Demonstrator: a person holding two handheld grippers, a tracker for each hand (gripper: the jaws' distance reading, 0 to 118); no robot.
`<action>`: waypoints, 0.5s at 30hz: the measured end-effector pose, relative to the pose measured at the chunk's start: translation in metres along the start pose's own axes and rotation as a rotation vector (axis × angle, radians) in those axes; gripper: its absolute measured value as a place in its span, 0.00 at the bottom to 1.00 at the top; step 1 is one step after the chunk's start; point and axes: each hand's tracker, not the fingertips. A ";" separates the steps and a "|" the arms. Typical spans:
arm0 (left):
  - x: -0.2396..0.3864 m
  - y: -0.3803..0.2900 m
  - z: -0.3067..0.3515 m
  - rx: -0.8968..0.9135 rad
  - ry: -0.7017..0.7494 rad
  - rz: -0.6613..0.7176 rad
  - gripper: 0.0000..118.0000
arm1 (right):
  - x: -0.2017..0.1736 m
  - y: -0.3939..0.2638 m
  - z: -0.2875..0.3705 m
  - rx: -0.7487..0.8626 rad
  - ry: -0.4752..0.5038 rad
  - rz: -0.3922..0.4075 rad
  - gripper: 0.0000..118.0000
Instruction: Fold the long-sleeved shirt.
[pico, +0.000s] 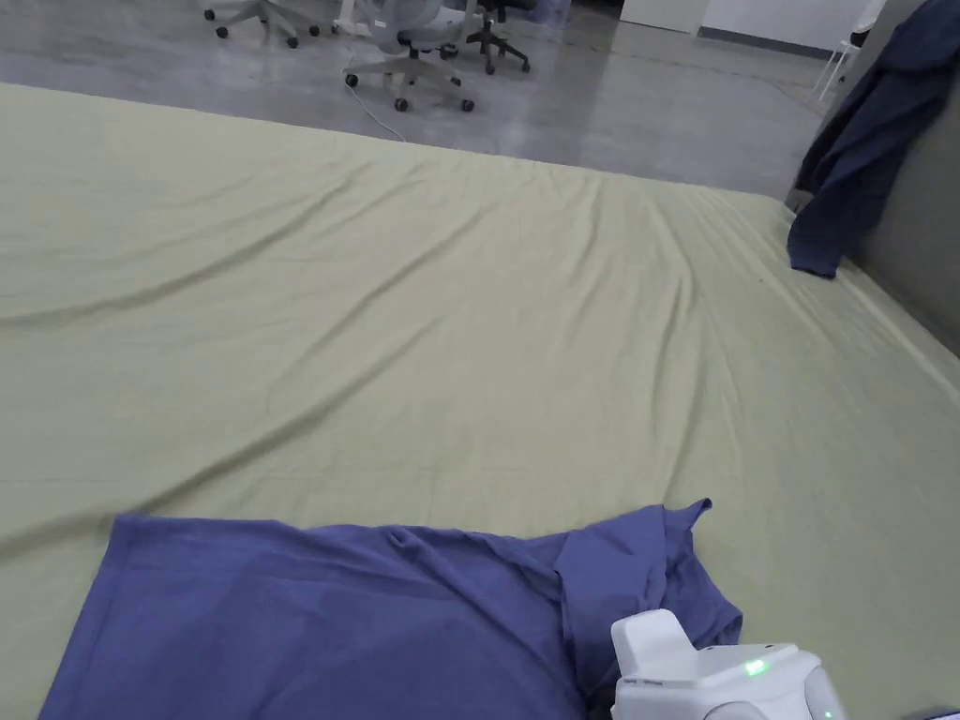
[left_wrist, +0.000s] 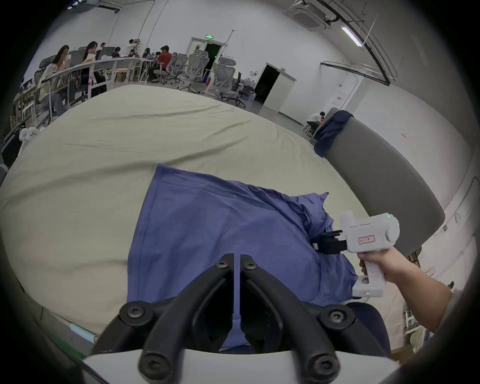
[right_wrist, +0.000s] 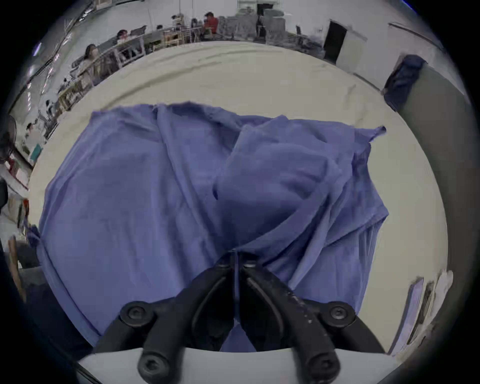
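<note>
A blue long-sleeved shirt (pico: 328, 619) lies on the pale green sheet (pico: 469, 328) at the near edge, flat on its left and bunched on its right. In the left gripper view my left gripper (left_wrist: 237, 259) is shut, with a thin strip of the shirt (left_wrist: 220, 220) between its jaws at the near hem. My right gripper (right_wrist: 237, 256) is shut on a gathered fold of the shirt (right_wrist: 155, 194), and creases run into its tips. From the left gripper view the right gripper (left_wrist: 318, 240) pinches the bunched right side, with a hand on its handle. Its white housing (pico: 712, 670) shows in the head view.
A dark blue garment (pico: 872, 141) hangs over a grey padded panel (pico: 923, 234) at the right edge of the sheet. Office chairs (pico: 412, 56) stand on the grey floor beyond the far edge. Several people sit at desks (left_wrist: 104, 62) further off.
</note>
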 end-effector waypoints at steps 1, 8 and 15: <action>0.000 0.000 -0.001 0.000 0.001 0.000 0.03 | 0.005 -0.001 -0.002 0.002 0.007 0.000 0.07; 0.006 0.001 0.004 0.004 -0.011 -0.003 0.03 | 0.019 -0.027 0.101 0.244 0.099 -0.170 0.98; 0.010 -0.003 -0.003 -0.016 -0.012 0.004 0.03 | 0.007 -0.070 0.163 0.412 0.269 -0.239 0.67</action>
